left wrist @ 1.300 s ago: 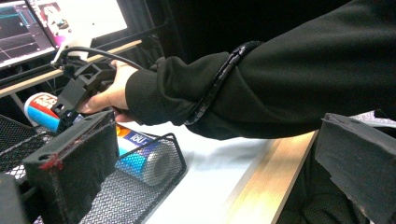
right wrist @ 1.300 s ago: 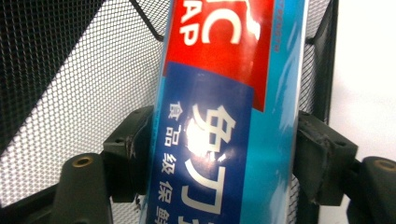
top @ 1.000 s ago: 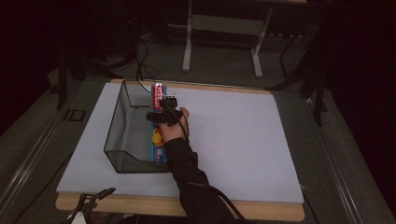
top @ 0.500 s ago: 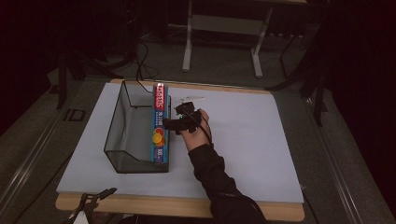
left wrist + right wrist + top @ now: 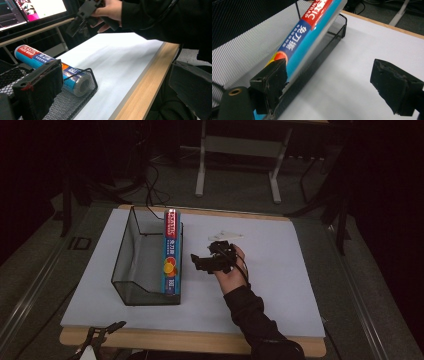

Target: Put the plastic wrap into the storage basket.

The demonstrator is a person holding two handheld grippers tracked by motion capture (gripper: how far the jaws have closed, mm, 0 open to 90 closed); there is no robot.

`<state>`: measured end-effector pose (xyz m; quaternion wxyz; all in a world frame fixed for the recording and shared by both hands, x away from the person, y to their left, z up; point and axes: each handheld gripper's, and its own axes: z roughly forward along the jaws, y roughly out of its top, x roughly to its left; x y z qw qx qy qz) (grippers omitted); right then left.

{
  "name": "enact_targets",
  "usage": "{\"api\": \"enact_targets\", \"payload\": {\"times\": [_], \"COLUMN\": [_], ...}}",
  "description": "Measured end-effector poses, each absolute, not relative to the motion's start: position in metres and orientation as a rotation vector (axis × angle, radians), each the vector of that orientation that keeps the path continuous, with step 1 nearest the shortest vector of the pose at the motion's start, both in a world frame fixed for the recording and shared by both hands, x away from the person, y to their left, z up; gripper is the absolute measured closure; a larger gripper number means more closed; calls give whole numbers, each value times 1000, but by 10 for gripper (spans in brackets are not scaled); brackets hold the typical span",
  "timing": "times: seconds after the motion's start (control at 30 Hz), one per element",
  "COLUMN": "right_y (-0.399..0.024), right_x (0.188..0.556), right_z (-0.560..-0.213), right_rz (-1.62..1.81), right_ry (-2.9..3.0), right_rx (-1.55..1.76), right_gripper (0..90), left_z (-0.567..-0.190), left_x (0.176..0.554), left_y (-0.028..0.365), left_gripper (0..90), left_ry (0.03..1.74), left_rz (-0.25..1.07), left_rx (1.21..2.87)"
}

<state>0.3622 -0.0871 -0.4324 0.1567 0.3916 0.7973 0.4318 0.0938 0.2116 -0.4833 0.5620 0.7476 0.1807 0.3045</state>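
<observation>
High view: one black mesh basket (image 5: pixel 131 270) is sitting on the left part of the white counter (image 5: pixel 280 270). One plastic wrap box (image 5: pixel 171 251) is lying along the basket's right wall, resting on the rim, red end toward the far side. One right hand (image 5: pixel 231 270) is coming in from the bottom with one sleeve, holding the right tool (image 5: pixel 196 262) just right of the box, apart from it, jaws pointing toward the basket. Left tool (image 5: pixel 102 336) is lying at the near counter edge, bottom left. One pale flat scrap (image 5: pixel 222 236) is lying on the counter beyond the hand; cannot tell what it is.

Left gripper view: left tool (image 5: pixel 112 82) is standing released, two jaws wide apart, nothing between them. One box (image 5: pixel 50 67) is lying on the basket (image 5: pixel 82 92), round end facing the camera. The right hand (image 5: pixel 110 11) is hovering above the counter (image 5: pixel 120 55) with the other tool. One screen (image 5: pixel 30 10) is glowing top left.

Right gripper view: right tool (image 5: pixel 329 75) is standing released, two jaws spread, bare counter (image 5: pixel 352 57) between them. One box (image 5: pixel 307 40) is leaning on the basket wall (image 5: pixel 322 50) just beside the left jaw; cannot tell if touching.
</observation>
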Motion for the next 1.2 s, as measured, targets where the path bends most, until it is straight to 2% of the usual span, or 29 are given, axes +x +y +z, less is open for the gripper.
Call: {"api": "enact_targets", "payload": {"times": [1.2], "right_y": [-206], "right_x": [286], "right_z": [-465], "right_rz": [1219], "right_ry": [2259], "right_rx": [1097], "right_gripper": [129], "left_z": [-485], "left_x": [95], "left_y": [208], "left_gripper": [1], "left_ry": [419], "left_rz": [699], "left_rx": [1783]}}
